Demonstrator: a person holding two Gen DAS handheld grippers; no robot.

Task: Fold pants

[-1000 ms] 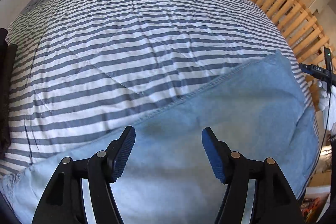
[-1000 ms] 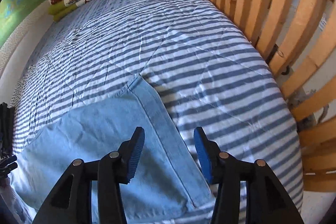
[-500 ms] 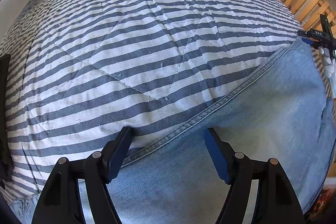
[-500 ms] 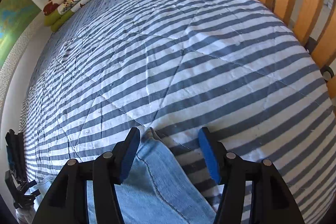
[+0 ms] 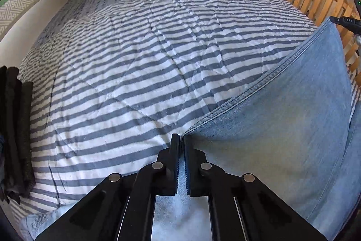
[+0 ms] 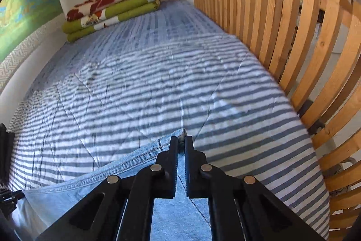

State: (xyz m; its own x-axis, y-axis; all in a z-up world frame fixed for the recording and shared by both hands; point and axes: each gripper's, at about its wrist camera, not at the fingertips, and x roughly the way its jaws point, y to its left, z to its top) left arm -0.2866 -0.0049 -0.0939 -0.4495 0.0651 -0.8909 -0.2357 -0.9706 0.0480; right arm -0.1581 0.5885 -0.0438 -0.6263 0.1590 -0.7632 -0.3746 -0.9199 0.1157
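Note:
Light blue denim pants (image 5: pixel 282 139) lie across the near end of a striped bed. My left gripper (image 5: pixel 180 139) is shut on the stitched edge of the pants, with denim pinched between its black jaws. In the right wrist view, my right gripper (image 6: pixel 181 140) is shut on a corner of the same pants (image 6: pixel 126 168), whose hem runs off to the lower left. The held edge lifts a little off the quilt between the two grips. The other gripper's black body (image 5: pixel 345 23) shows at the right edge of the left wrist view.
A blue and white striped quilt (image 5: pixel 135 60) covers the bed. Folded green and red blankets (image 6: pixel 108 12) sit at the far end against the wall. A wooden slatted rail (image 6: pixel 293 42) runs along the right side. Dark folded fabric (image 5: pixel 15 128) lies at the left edge.
Both grippers stood open over the pants' edge and have now shut on the denim. Both views have tipped up, showing more of the bed's far end, and the right gripper has risen.

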